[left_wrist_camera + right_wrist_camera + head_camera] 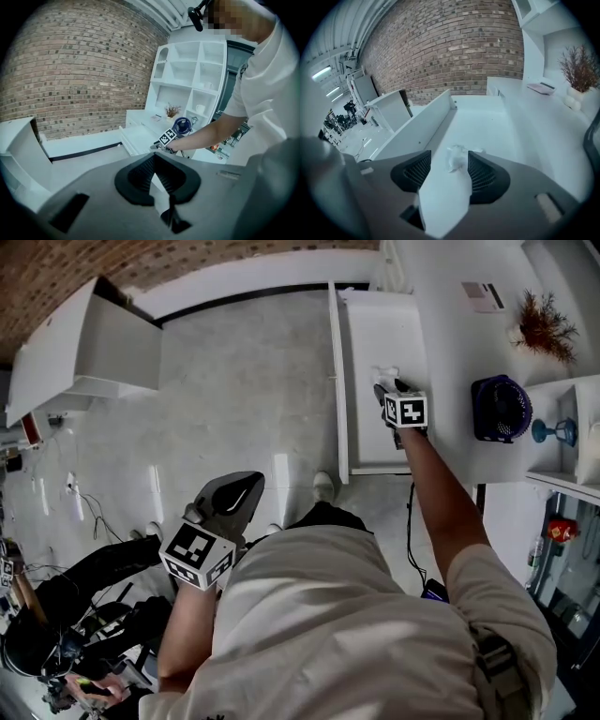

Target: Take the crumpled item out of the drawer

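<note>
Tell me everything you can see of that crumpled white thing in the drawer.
The crumpled item is a small white wad, paper or tissue by its look, with creased folds and a ragged outline. It lies on the bare floor of the open white drawer. The right claw is open with the wad between its jaws, closer to one jaw. Whether that jaw touches it cannot be told.

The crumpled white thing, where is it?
In the right gripper view, the crumpled white thing lies on the floor of the open drawer, between the open jaws of the right gripper.
</note>
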Motion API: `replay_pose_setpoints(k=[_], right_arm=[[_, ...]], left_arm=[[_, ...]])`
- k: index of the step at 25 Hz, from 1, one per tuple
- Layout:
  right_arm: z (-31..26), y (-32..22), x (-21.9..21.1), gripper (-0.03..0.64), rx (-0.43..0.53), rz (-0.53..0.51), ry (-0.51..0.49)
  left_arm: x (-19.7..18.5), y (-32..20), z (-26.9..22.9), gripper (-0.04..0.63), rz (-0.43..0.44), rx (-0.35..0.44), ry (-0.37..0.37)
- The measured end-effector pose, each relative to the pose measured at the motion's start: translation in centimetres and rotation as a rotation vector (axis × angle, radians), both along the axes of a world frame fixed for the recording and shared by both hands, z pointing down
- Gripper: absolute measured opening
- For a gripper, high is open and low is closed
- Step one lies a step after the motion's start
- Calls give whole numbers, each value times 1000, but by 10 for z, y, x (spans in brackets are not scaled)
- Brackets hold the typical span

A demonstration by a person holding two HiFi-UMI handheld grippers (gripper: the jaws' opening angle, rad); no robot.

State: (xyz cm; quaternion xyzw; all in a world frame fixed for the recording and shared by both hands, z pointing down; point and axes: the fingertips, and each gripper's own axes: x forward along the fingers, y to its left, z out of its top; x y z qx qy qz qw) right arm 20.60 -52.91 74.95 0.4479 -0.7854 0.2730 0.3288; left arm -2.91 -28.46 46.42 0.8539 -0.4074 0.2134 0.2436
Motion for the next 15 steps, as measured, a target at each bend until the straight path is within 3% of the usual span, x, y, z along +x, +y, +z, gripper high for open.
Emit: replay_pose_setpoints(k=[8,15], right_arm=[[43,-23,6,310,-63,38,47],[68,-33,8,307,-85,43,80]], left_arm=[[-16,-12,9,6,-28,-34,-31],[-22,-18,19,6,-38,-51,-44]])
